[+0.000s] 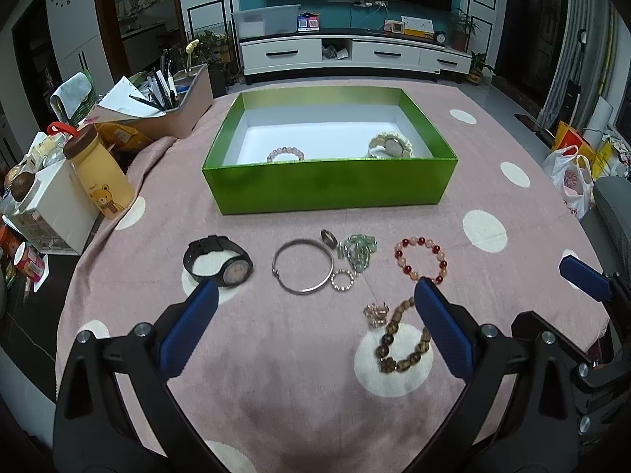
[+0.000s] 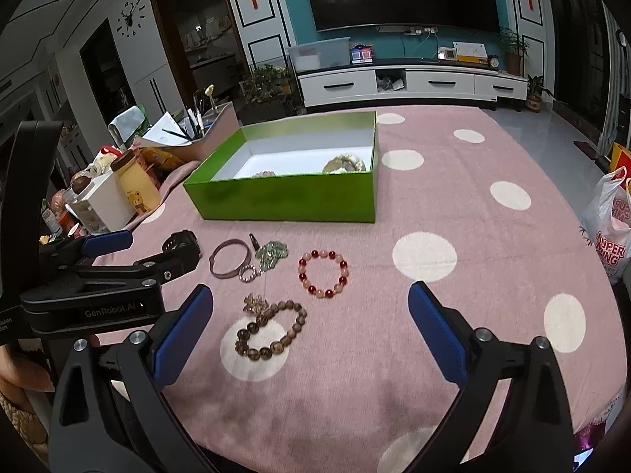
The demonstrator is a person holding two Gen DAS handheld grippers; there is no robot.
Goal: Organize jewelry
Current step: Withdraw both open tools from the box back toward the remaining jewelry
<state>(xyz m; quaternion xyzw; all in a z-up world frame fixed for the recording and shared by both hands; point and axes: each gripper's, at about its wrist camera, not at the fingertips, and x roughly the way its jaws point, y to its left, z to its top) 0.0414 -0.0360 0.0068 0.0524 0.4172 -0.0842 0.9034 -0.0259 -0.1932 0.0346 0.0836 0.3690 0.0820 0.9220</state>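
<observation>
A green box (image 1: 327,185) stands at the back of the pink dotted tablecloth (image 1: 276,374). It holds a pale pink bead bracelet (image 1: 286,154) and a cream round piece (image 1: 390,146). In front of it lie a black watch (image 1: 219,260), a silver bangle (image 1: 303,266), a green bead piece (image 1: 359,250), a red-and-pink bead bracelet (image 2: 323,274), a brown bead bracelet (image 2: 272,331) and a small gold ornament (image 2: 256,302). My left gripper (image 1: 315,295) is open near the bangle and grips nothing. My right gripper (image 2: 311,297) is open wide and empty, with the brown bracelet near its left finger.
At the table's left edge stand a yellow bear bottle (image 1: 100,173), a white drawer box (image 1: 51,213) and a pen holder (image 1: 177,106). A plastic bag (image 2: 609,228) sits off the right edge. The left gripper (image 2: 150,248) hovers left of the right one.
</observation>
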